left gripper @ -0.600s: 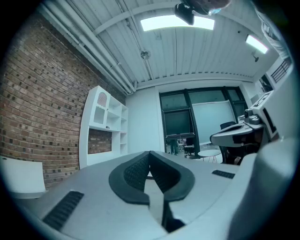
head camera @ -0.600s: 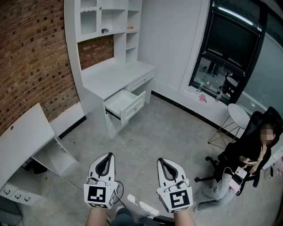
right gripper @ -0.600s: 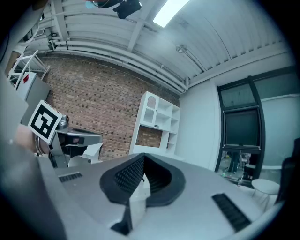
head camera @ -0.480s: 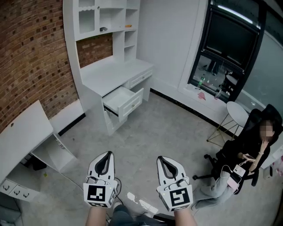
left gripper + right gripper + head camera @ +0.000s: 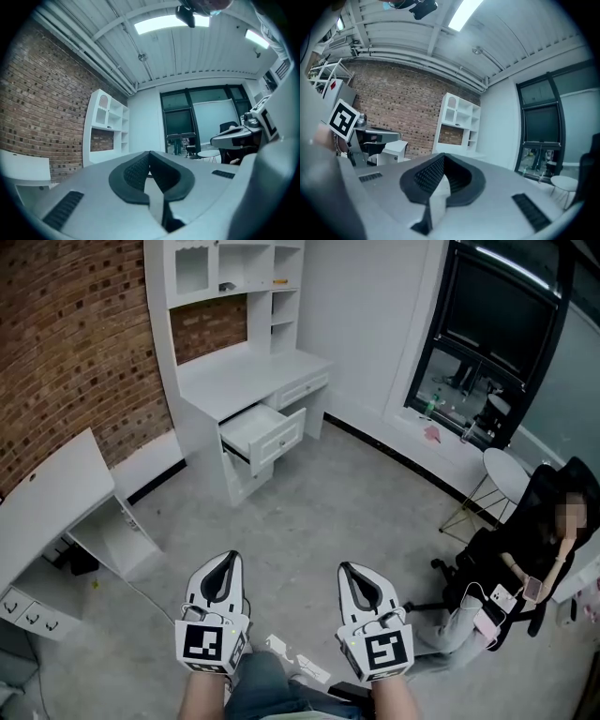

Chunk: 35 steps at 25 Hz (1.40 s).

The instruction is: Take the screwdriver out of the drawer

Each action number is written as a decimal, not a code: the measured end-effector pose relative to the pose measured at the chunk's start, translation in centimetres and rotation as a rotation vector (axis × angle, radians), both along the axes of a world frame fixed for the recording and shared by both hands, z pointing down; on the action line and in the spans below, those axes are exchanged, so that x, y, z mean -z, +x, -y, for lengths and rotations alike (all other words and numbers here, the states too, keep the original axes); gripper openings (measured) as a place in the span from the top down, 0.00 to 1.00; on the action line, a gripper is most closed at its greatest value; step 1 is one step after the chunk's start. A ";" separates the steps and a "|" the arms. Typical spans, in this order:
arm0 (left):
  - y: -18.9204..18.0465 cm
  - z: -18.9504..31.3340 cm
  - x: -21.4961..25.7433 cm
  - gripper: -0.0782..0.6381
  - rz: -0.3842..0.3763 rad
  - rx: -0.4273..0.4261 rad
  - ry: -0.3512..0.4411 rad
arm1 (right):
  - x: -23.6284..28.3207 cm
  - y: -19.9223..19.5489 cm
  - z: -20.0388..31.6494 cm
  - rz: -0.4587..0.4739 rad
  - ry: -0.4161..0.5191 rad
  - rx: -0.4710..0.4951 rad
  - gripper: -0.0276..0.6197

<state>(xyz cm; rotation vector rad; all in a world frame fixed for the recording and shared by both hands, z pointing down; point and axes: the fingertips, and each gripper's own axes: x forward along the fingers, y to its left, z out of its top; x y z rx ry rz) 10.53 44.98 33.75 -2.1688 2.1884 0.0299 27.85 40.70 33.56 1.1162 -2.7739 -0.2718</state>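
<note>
My left tongs [image 5: 223, 566] and right tongs [image 5: 358, 573] are both empty, tips pressed together, held level side by side. The open drawer [image 5: 267, 432] of the desk [image 5: 244, 376] lies well ahead of them, a little to the left. I can't see the screwdriver from here; I judge it lies inside. I should walk close, look into the drawer, then part one pair of jaws just above the handle.

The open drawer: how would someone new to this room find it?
Find the brick wall, then the white desk with shelves standing against it. The drawer hangs under its top, the only one pulled out; its neighbour is shut.
</note>
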 end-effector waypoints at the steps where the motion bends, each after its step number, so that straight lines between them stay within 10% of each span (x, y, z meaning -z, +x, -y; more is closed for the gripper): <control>1: 0.0 0.0 -0.4 0.87 -0.005 0.006 -0.005 | -0.3 0.0 0.1 -0.003 0.000 0.004 0.94; 35: -23.7 34.9 -1.6 0.87 0.012 -0.099 -0.034 | -1.2 -22.8 31.4 -0.036 -0.030 -0.092 0.94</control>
